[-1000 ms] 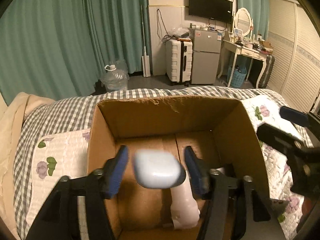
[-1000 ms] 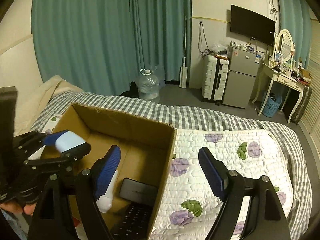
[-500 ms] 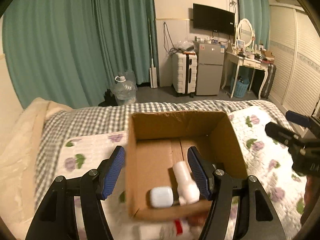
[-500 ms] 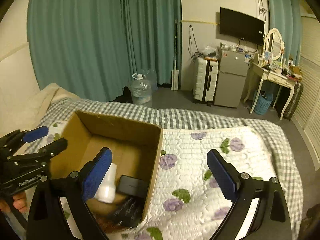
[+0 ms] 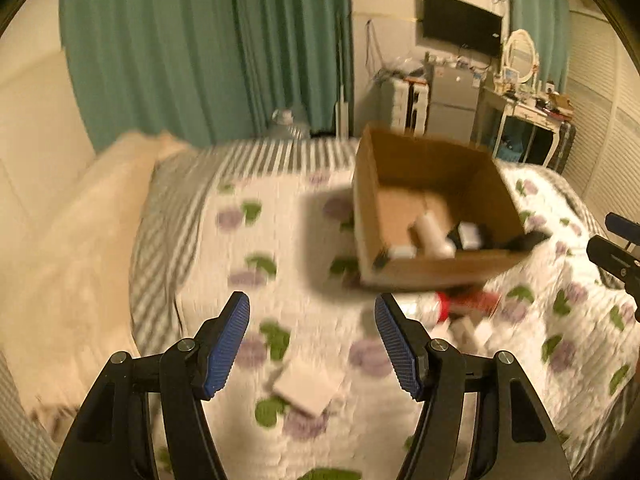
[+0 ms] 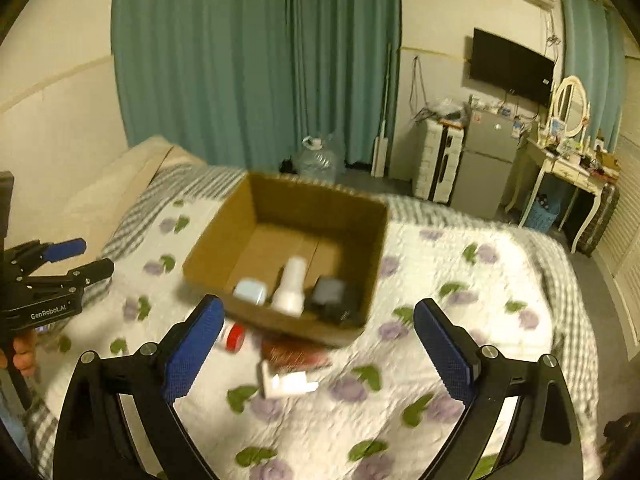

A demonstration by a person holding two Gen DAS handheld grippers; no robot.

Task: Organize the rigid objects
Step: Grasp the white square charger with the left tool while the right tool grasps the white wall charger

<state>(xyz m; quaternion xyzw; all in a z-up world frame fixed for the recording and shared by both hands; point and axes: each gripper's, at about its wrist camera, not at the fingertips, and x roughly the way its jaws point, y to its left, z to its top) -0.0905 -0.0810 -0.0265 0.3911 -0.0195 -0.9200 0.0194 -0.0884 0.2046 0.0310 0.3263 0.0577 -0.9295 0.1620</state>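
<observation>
An open cardboard box sits on the quilted bed. Inside it lie a pale blue case, a white bottle and black devices. On the quilt in front of the box lie a red-capped bottle, a reddish flat item and a white adapter. A flat white pad lies between my left gripper's fingers. My left gripper is open and empty above the quilt. My right gripper is open and empty, wide apart, in front of the box.
A beige pillow lies at the left of the bed. Teal curtains, a water jug, a white suitcase, a small fridge and a dressing table stand beyond the bed.
My left gripper let go of the pale blue case into the box, then pulled back and to the left. My right gripper also pulled back and up, showing items lying before the box.
</observation>
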